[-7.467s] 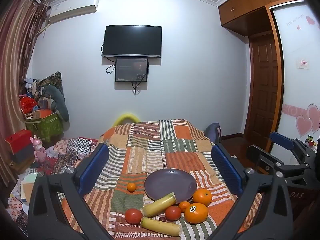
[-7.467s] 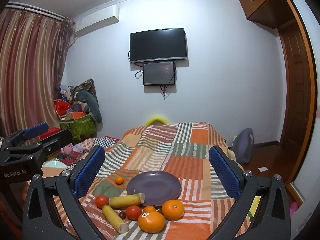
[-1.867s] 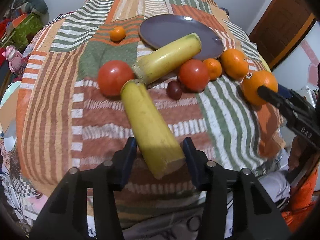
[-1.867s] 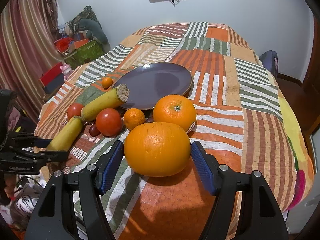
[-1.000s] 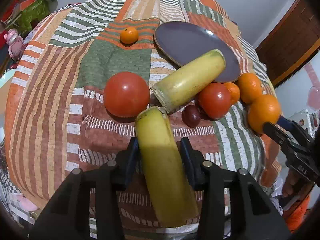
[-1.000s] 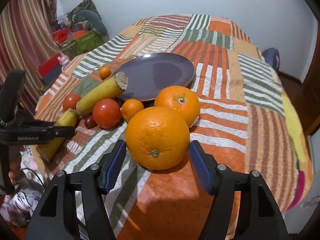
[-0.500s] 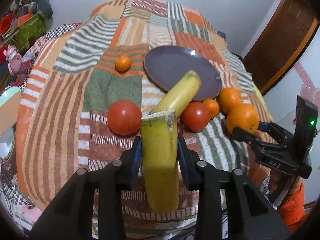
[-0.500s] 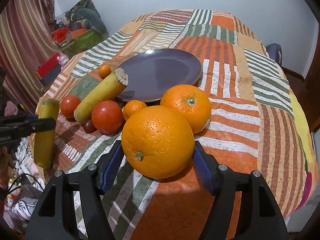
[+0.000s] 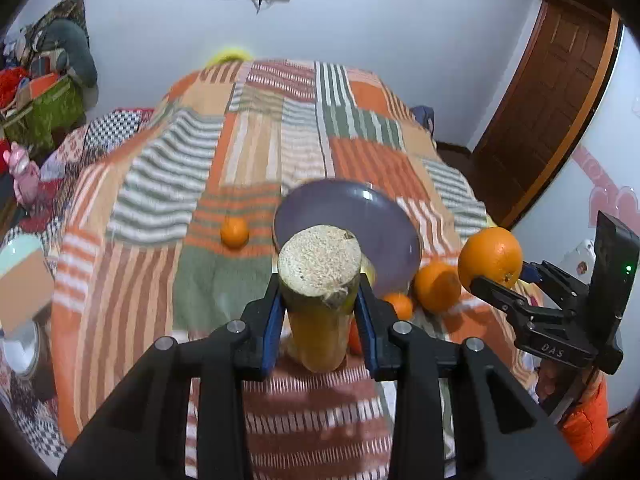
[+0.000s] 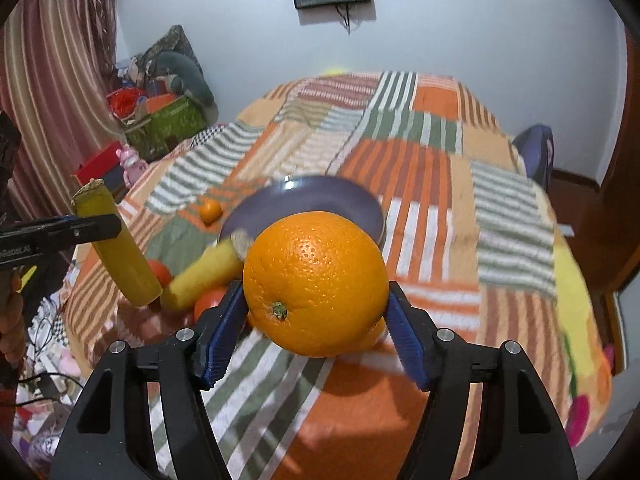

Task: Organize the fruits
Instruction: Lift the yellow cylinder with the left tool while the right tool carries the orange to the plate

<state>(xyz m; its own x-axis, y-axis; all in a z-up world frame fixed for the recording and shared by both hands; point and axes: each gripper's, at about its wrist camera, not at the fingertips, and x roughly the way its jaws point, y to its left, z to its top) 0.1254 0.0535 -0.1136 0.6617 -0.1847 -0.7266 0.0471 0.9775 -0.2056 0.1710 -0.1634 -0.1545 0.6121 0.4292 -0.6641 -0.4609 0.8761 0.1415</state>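
My left gripper [image 9: 320, 304] is shut on a yellow banana piece [image 9: 319, 300], lifted off the cloth with its cut end facing the camera; from the right wrist view the same banana piece [image 10: 120, 256] hangs at the left. My right gripper [image 10: 316, 312] is shut on a large orange [image 10: 316, 284], also held in the air. A purple plate [image 9: 340, 208] lies just beyond both. A second banana piece [image 10: 204, 272], tomatoes [image 10: 212, 300], another orange [image 9: 436, 286] and a small mandarin [image 9: 235, 232] rest on the patchwork cloth.
The table carries a striped patchwork cloth [image 9: 240, 140] that falls away at the edges. Cluttered bags and a green box [image 10: 168, 120] stand at the left by a curtain. A wooden door [image 9: 552, 100] is at the right. A person's orange sleeve [image 9: 584, 424] shows below the right gripper.
Both grippers have risen. The banana piece has left the cloth and tipped upright in the left gripper. The large orange has come up off the cloth in the right gripper.
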